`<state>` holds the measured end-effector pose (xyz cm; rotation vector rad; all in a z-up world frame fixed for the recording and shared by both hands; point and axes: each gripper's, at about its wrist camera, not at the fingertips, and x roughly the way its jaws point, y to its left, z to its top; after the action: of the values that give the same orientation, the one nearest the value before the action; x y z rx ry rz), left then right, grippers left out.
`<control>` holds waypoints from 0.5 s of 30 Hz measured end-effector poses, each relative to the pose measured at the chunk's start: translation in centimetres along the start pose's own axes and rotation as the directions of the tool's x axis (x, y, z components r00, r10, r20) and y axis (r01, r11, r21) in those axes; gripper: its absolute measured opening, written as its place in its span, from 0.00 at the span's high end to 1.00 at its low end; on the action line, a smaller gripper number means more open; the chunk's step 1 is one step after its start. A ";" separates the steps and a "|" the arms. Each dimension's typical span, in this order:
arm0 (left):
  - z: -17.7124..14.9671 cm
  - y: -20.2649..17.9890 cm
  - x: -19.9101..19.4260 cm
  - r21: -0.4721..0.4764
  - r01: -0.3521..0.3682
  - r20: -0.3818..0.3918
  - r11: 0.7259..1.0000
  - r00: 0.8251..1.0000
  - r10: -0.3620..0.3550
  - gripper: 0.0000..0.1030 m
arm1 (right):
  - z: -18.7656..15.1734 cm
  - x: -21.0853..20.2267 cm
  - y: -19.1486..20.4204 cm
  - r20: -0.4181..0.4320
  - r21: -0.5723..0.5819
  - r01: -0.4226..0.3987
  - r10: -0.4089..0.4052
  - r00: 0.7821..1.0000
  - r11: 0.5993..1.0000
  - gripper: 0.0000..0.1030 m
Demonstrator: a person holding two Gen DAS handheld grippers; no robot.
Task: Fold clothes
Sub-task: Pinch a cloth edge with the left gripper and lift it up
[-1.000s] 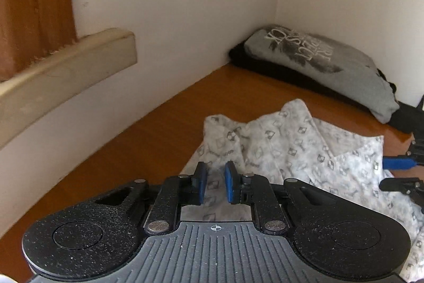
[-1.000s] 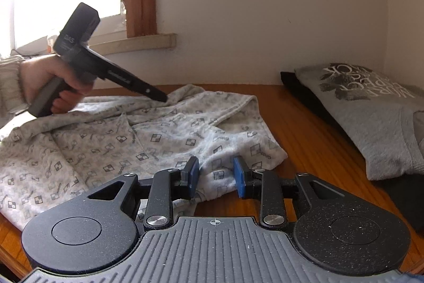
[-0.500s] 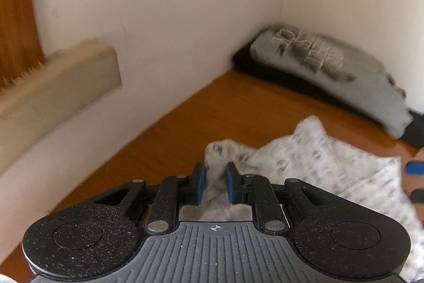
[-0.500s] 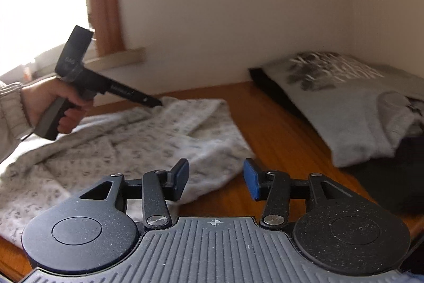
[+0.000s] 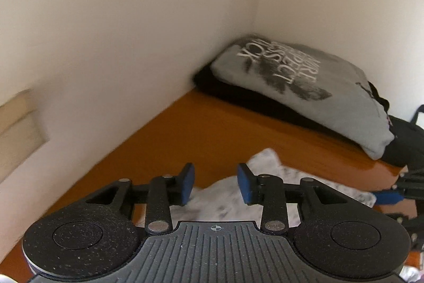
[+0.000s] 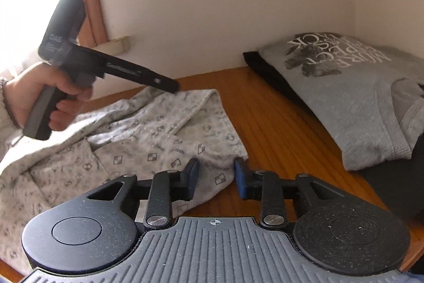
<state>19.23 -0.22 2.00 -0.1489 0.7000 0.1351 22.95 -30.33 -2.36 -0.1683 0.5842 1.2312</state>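
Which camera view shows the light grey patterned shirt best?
The right wrist view: the light grey patterned shirt spreads across the wooden table, pattern sharp. The left wrist view shows only a blurred corner of it behind the gripper.

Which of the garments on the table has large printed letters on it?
The folded grey T-shirt in the far corner, on top of a black garment. The light patterned garment near the fingers carries only small square motifs.
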 end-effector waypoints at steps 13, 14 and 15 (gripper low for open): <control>0.2 -4.3 4.3 0.136 -0.006 -0.060 0.991 0.998 0.014 0.55 | -0.4 0.3 0.8 0.020 -0.038 -0.027 0.028 0.999 0.999 0.58; 0.3 -4.3 4.2 0.129 -0.002 -0.068 0.992 0.998 0.010 0.59 | -0.4 0.5 1.1 0.020 -0.059 -0.018 0.020 1.000 0.998 0.59; 0.3 -4.4 4.2 0.122 0.003 -0.075 0.992 0.997 0.006 0.71 | -0.3 0.5 1.1 0.020 -0.050 -0.020 0.021 1.000 0.999 0.61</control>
<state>23.32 -4.13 -0.08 -0.0363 0.7812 0.0877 21.96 -29.66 -2.71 -0.1920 0.5385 1.2665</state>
